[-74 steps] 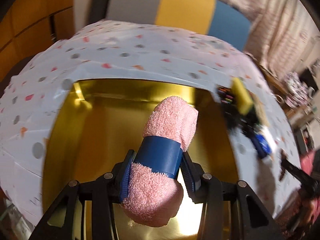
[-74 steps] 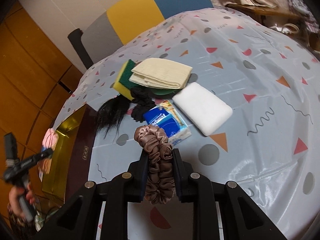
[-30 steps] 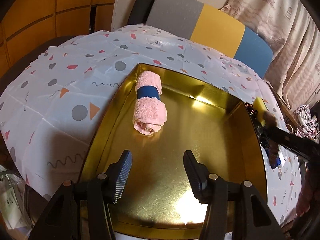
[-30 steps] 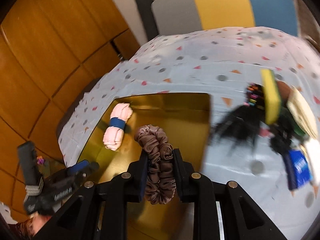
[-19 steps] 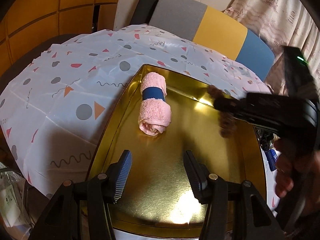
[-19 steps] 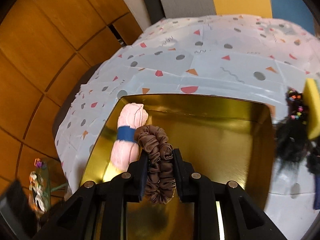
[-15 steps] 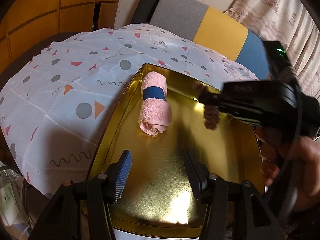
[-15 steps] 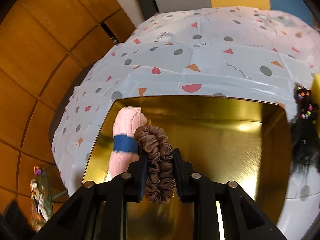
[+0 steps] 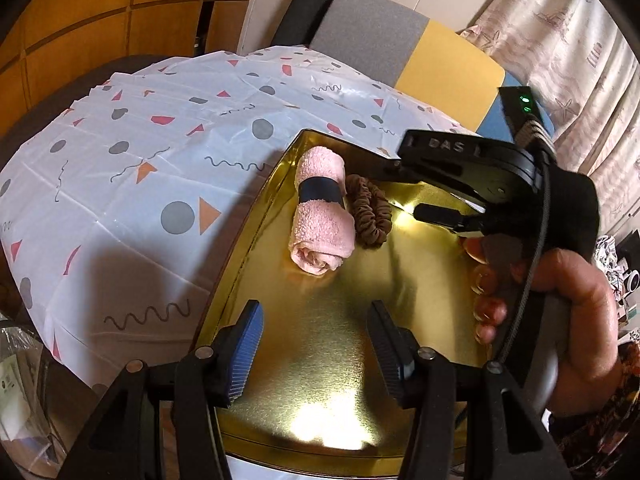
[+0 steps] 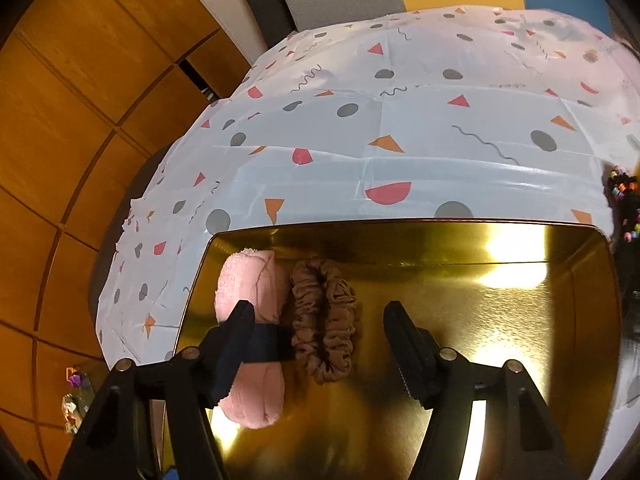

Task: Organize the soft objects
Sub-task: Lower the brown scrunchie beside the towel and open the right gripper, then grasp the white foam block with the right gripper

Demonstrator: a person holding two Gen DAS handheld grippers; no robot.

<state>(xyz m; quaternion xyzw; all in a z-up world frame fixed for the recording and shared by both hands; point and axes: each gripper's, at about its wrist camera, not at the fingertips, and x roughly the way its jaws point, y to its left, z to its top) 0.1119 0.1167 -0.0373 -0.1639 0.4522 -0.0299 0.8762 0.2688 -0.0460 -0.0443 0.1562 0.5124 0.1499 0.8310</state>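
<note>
The right gripper (image 10: 318, 344) hangs over the gold tray (image 10: 500, 320) with its jaws opening, and the brown scrunchie (image 10: 324, 320) lies on the tray floor between them, nearer the left-hand finger, with neither pad pressing on it. That left-hand finger reaches across the pink rolled towel (image 10: 252, 292), in front of its dark blue band (image 10: 272, 344); whether it actually touches the towel cannot be told from here. Scrunchie and towel lie side by side along the tray's left wall, touching or all but touching, the towel closer to the wall. From the other side, the left gripper (image 9: 316, 336) is held above the near part of the same tray (image 9: 360, 360), its blue-ribbed pads (image 9: 250, 338) spread wide apart with nothing between them and nothing touched. Beyond its fingers the towel (image 9: 320, 220) lies lengthwise with the scrunchie (image 9: 368, 212) tucked against its right side, both toward the far left corner of the tray. The person's right hand (image 9: 560, 304) wraps the handle of the black right gripper (image 9: 396, 188), which points in from the right toward the scrunchie. The tray sits on a white tablecloth (image 9: 140, 184) printed with grey dots, triangles and squiggles, and a chair (image 9: 400, 52) with a grey, yellow and blue back stands behind the table.
</note>
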